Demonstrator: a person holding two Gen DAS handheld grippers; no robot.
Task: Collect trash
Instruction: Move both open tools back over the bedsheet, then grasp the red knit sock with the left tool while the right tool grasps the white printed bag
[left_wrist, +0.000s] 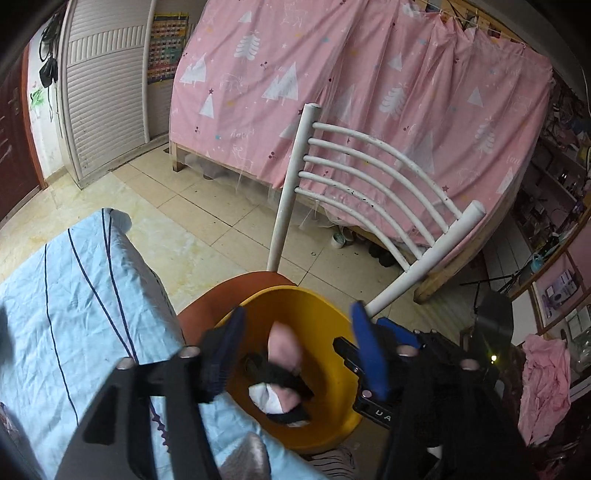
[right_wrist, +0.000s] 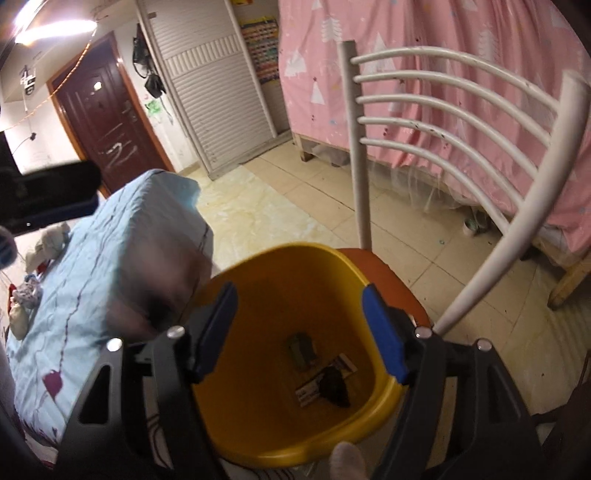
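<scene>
A yellow plastic bin (right_wrist: 291, 266) stands on an orange chair seat (right_wrist: 391, 273). Inside it lie a small olive box (right_wrist: 301, 349), a white wrapper (right_wrist: 308, 393) and a dark crumpled piece (right_wrist: 334, 386). My right gripper (right_wrist: 299, 332) is open and empty right over the bin's mouth. In the left wrist view my left gripper (left_wrist: 295, 347) is open above the same bin (left_wrist: 332, 354); a blurred pink, white and black piece (left_wrist: 282, 373) is inside the bin below it. The other gripper's blue pad shows beside my right finger there.
The white metal chair back (left_wrist: 369, 181) rises behind the bin. A table under a light blue cloth (right_wrist: 92, 258) stands at the left, with crumpled scraps (right_wrist: 48, 240) on its far end. A pink curtained bed (left_wrist: 369, 92), a wardrobe (left_wrist: 99, 92) and tiled floor lie beyond.
</scene>
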